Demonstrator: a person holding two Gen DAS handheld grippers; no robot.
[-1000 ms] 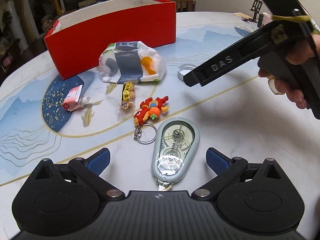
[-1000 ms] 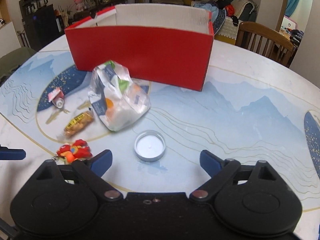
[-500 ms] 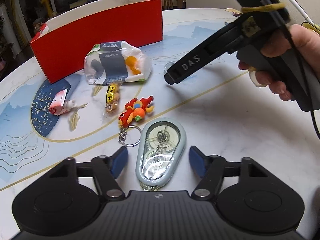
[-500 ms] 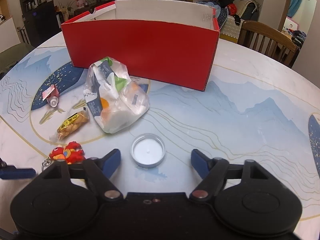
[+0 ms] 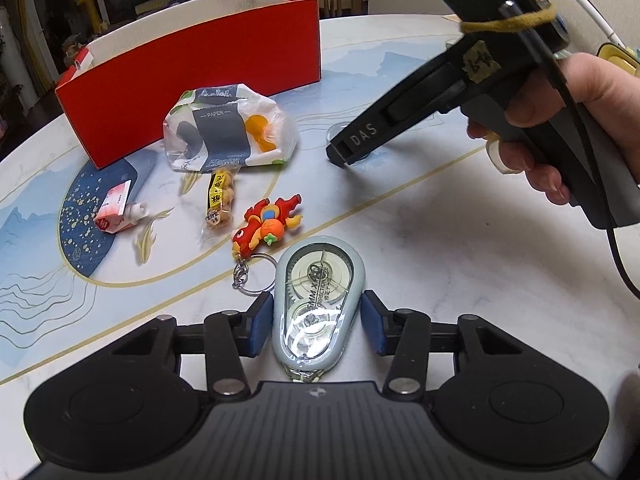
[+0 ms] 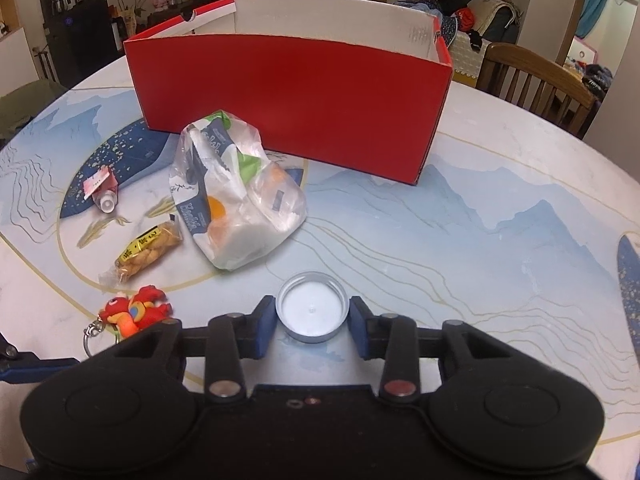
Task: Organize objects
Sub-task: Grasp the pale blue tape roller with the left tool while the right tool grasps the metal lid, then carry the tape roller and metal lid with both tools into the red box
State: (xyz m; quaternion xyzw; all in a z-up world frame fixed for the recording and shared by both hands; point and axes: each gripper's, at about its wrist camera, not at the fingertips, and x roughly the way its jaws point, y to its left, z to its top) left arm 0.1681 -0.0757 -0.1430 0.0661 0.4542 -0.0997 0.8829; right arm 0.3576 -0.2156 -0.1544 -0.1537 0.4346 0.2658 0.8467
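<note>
A grey-blue correction tape [image 5: 318,280] lies flat on the table between the blue pads of my left gripper [image 5: 316,320]. Its jaws are closing and the pads touch the tape's two sides. My right gripper [image 6: 312,320] is shut on a shallow round white lid [image 6: 311,310] that rests on the table, one pad against each side of its rim. In the left wrist view a hand [image 5: 560,120] holds the right gripper, which hides most of the lid. An open red box [image 6: 288,100] stands at the back.
Between the grippers and the box lie a plastic-wrapped tissue pack [image 5: 228,132], a small snack packet [image 5: 219,200], a red dragon keychain [image 5: 268,226] and a small red-and-white tube [image 5: 116,208]. A wooden chair [image 6: 536,84] stands beyond the table's far right edge.
Both pairs of jaws have closed in from wide open: the left onto the correction tape, the right onto the lid. Neither object has shifted on the table.
</note>
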